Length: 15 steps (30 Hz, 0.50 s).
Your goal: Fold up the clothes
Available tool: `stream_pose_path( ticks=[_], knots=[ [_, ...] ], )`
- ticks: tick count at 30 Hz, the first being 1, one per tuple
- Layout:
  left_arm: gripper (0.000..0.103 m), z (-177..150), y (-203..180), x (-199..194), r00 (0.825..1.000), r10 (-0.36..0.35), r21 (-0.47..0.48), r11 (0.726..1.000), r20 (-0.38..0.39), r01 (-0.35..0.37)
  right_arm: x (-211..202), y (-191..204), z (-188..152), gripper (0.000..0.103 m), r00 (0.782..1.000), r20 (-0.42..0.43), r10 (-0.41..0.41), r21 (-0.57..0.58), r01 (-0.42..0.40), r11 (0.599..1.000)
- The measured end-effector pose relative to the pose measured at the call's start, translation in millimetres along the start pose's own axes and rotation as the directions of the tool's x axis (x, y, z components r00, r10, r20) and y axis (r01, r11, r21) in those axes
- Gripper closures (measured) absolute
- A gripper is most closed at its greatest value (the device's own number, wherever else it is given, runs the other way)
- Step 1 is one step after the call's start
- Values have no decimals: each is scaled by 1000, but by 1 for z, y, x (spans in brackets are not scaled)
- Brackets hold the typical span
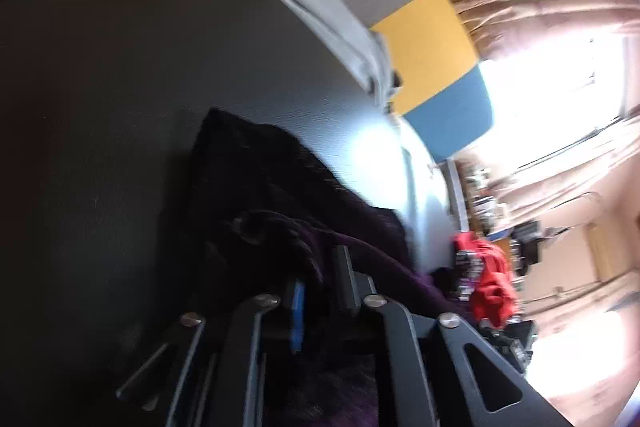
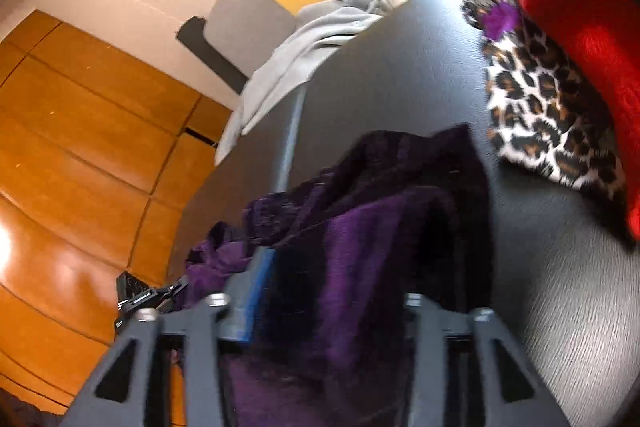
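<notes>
1. Purple velvet garment is lying bunched on the dark table, near the table's edge above the orange wood floor. Its lower part is running out of the right wrist view under the tongs, and its folds are blurring into black shadow, so its shape is hard to read.

2. Table is filling most of the left wrist view as a dark, almost featureless surface; its near part is lost in shadow.

3. Red garment is being cut off by the picture's edge and is lying over a leopard-print cloth, well apart from the purple one.

4. Grey cloth is hanging over the table's far edge, partly hidden behind it.

5. Right gripper is standing about half open over the purple fabric; only its blue-padded finger is showing clearly, the other is lost against dark cloth. The fabric is lying between the fingers, not pinched.

6. Left gripper is standing narrowly open, with purple fabric bunching between and over its fingers. Blur and darkness are making it impossible to tell whether the pads are pressing on it.
</notes>
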<state>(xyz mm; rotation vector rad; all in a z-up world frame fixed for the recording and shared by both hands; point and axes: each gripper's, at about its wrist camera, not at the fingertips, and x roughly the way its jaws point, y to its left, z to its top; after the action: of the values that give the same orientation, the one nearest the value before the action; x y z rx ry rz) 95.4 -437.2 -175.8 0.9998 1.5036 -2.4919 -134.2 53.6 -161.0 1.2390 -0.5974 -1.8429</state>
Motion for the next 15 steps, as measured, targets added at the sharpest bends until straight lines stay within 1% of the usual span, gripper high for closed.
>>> stream_pose_path(
  ticks=[1,2,3,5,8,9,10,11,12,13,14,15],
  knots=[
    [68,-1,-3,-4,1000,-14,-4,1000,2,14,-3,6,-2,50,1000,-4,12,-5,-12,1000],
    [55,-2,-5,-6,1000,-23,0,1000,-3,23,-5,10,-5,50,1000,-11,23,-8,-23,1000],
    [51,-1,-8,-4,1000,-25,9,1000,-14,25,-6,15,-7,50,999,-20,30,-11,-30,999],
    [51,0,-13,2,999,-23,29,999,-44,24,-1,21,-8,50,999,-45,22,-19,-23,1000],
    [51,3,-18,17,995,17,63,998,-95,-11,5,24,-10,49,993,-114,7,-29,-10,1000],
    [52,5,-20,22,994,9,64,998,-113,-1,6,25,-9,49,991,-133,8,-35,-12,999],
    [52,9,-21,24,992,-14,56,998,-123,21,5,27,-7,49,990,-143,7,-42,-14,999],
    [53,13,-22,26,990,-63,35,997,-125,67,3,27,-4,49,989,-144,32,-34,-37,999],
    [53,20,-20,25,986,-131,-10,991,-106,130,1,26,2,49,987,-129,92,-2,-93,996],
    [53,27,-17,25,977,-195,-53,980,-82,191,-1,23,10,49,981,-92,168,46,-165,985],
    [53,35,-12,23,973,-228,-100,970,-38,223,-5,17,18,49,973,-28,227,95,-224,970],
    [53,43,-7,22,966,-258,-145,956,8,257,-9,11,26,48,966,43,255,136,-259,956]
  ],
)
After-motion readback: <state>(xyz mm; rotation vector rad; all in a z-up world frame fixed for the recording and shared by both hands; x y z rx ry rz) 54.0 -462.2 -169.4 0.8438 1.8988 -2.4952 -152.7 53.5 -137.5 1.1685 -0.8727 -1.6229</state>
